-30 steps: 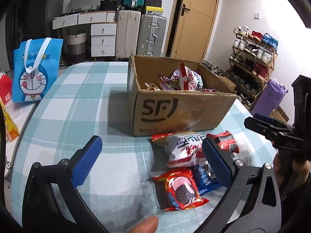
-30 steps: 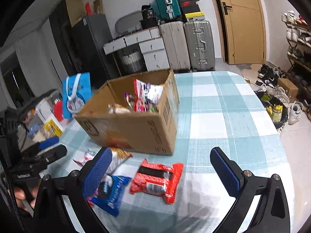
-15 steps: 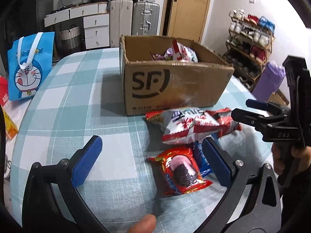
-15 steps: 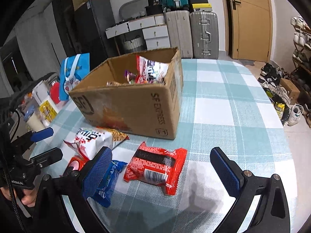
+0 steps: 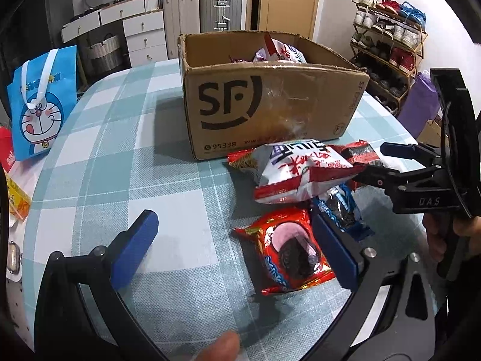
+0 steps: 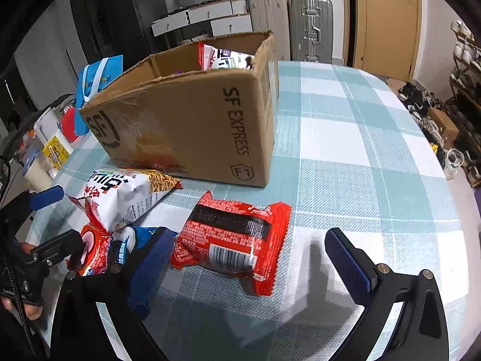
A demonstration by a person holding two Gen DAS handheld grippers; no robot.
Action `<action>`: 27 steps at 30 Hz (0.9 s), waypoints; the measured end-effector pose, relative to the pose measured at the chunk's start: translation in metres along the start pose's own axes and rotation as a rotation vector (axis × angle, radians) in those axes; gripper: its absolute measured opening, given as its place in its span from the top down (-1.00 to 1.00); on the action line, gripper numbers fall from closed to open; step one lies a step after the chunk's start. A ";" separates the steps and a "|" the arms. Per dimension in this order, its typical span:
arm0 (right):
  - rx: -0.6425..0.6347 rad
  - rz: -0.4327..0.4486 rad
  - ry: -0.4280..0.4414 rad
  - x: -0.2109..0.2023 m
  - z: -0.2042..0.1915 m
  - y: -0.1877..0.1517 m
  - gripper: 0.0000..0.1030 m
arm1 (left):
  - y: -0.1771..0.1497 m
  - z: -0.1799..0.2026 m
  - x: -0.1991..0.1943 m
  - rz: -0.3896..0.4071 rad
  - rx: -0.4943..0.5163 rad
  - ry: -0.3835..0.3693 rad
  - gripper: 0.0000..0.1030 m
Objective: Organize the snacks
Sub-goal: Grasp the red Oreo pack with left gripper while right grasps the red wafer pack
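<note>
A: What lies on the bench (image 6: 345,156)?

B: Four snack packs, all crinkled, glossy film, in a loose cluster just in front of an open box (image 5: 270,111). A puffy white-and-red bag (image 5: 297,174) leans across the others. A red pack (image 6: 234,240) with a black band and a barcode lies flat. A red pack picturing a dark cookie (image 5: 288,252) sits beside a blue cookie pack (image 5: 342,210).

A: And the box?

B: One brown corrugated carton, rectangular, flaps torn, printed "SF" on its front and "SF EXPRESS" on its side. More packs poke above its rim; their number cannot be told.

A: The tools?

B: Two. The left tool (image 5: 234,246) hangs wide apart over the cookie pack, its flat blue pads (image 5: 135,249) gripping nothing. The right tool (image 6: 258,258) is likewise spread wide, straddling the barcode pack without touching it.

A: The surface?

B: A woven cloth, checked teal and white. A blue cartoon bag (image 5: 42,102) stands at the left edge.
</note>
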State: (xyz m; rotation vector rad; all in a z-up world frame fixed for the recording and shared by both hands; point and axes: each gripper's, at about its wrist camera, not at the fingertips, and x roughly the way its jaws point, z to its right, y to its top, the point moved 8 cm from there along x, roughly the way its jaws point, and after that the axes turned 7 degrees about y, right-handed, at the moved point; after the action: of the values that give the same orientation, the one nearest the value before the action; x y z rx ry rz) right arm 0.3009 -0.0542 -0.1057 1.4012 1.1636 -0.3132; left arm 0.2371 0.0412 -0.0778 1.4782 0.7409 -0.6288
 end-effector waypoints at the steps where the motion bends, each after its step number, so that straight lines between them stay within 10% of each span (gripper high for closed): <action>1: 0.000 0.000 0.001 0.001 -0.001 0.000 -0.99 | 0.000 0.001 0.000 -0.002 0.003 -0.003 -0.98; 27: -0.067 0.009 -0.078 -0.003 0.005 -0.003 -0.81 | -0.017 0.017 0.013 -0.068 0.074 -0.028 -0.98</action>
State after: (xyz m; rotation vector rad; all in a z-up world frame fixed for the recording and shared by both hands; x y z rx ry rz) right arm 0.2998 -0.0606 -0.1063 1.3244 1.0940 -0.3174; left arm 0.2335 0.0252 -0.0998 1.5140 0.7558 -0.7342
